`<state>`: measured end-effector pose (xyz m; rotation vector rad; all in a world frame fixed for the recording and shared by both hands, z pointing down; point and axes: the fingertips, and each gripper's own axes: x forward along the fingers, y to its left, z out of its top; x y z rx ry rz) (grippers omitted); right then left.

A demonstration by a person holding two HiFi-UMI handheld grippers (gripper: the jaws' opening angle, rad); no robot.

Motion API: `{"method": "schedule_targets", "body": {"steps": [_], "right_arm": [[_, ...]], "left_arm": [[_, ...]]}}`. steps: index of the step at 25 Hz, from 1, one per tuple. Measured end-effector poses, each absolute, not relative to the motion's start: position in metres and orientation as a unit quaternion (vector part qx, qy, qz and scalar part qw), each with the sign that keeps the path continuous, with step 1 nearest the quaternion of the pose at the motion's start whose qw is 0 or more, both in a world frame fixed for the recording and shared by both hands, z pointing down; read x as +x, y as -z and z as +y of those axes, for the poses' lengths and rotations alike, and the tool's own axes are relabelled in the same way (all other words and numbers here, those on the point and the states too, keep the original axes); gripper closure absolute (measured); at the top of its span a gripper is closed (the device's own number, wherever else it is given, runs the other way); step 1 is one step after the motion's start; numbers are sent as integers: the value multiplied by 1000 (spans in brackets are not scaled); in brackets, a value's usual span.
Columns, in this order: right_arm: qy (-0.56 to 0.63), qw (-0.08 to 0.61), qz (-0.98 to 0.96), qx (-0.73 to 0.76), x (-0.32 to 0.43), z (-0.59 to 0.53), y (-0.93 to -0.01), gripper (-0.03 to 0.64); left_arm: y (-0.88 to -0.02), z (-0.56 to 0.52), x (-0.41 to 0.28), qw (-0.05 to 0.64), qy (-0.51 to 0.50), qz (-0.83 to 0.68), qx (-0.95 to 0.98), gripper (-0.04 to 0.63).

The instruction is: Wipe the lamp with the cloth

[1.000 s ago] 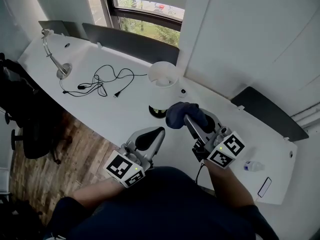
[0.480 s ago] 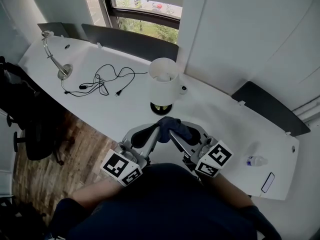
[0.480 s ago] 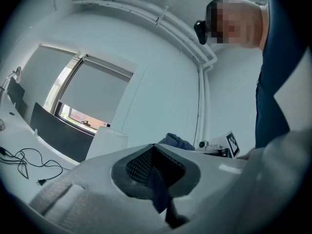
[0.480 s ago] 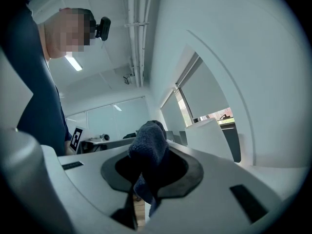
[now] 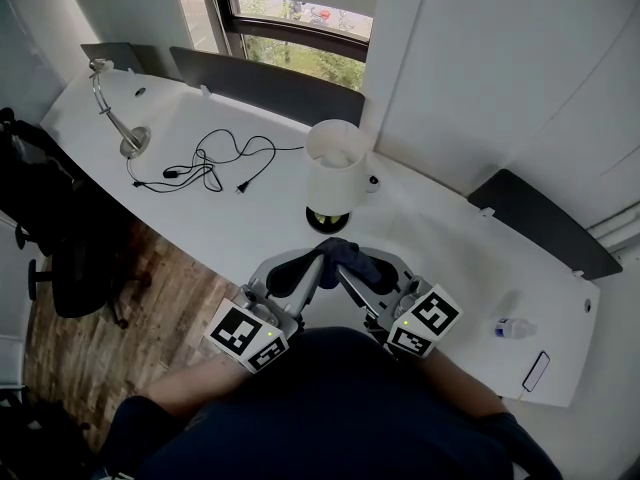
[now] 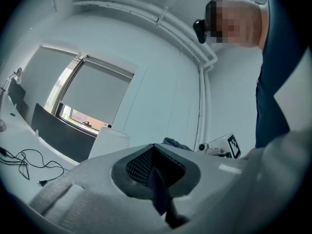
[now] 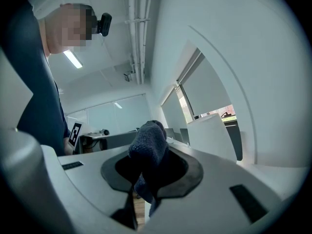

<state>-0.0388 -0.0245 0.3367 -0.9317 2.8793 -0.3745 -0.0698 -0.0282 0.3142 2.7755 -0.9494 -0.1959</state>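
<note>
Right gripper (image 5: pixel 347 267) is clamped shut on the dark blue cloth (image 5: pixel 353 253). The cloth bunches up above its jaw tips in the right gripper view, and a tail hangs down through the gap.

Left gripper (image 5: pixel 319 262) has its jaws together. Its tips sit right at the cloth's left edge, touching or nearly so. A dark strip shows low in its gap in the left gripper view; I can't tell whether that is cloth, so I count it as closed, not holding.

Change: a second ago the right gripper had the cloth raised just right of the lamp (image 5: pixel 333 168), close to its base, with the left gripper apart and lower. Now the right gripper is pulled back toward the person's body, and both grippers meet tip to tip over the near edge of the table (image 5: pixel 235 230). There is little difference from half a second ago.

The lamp stands upright on the table, white shade over a dark round base, just beyond the cloth but not touching it. The loose black cord (image 5: pixel 212 158) lies well to the left.

Judgement: no wiping contact at this moment. It looks like a pause to rebunch the cloth or pass it between grippers. The cloth must go back out to the shade or base before wiping can go on. Risk: the cloth slips during a regrip.
</note>
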Motion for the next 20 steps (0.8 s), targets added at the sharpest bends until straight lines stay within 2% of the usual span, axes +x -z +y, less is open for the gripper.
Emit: {"method": "schedule_targets", "body": {"steps": [20], "right_arm": [[134,41,944,-299,-41,-24,-342,526]], "left_arm": [[-316,-29,-68,104,67,-324,938,589]]}}
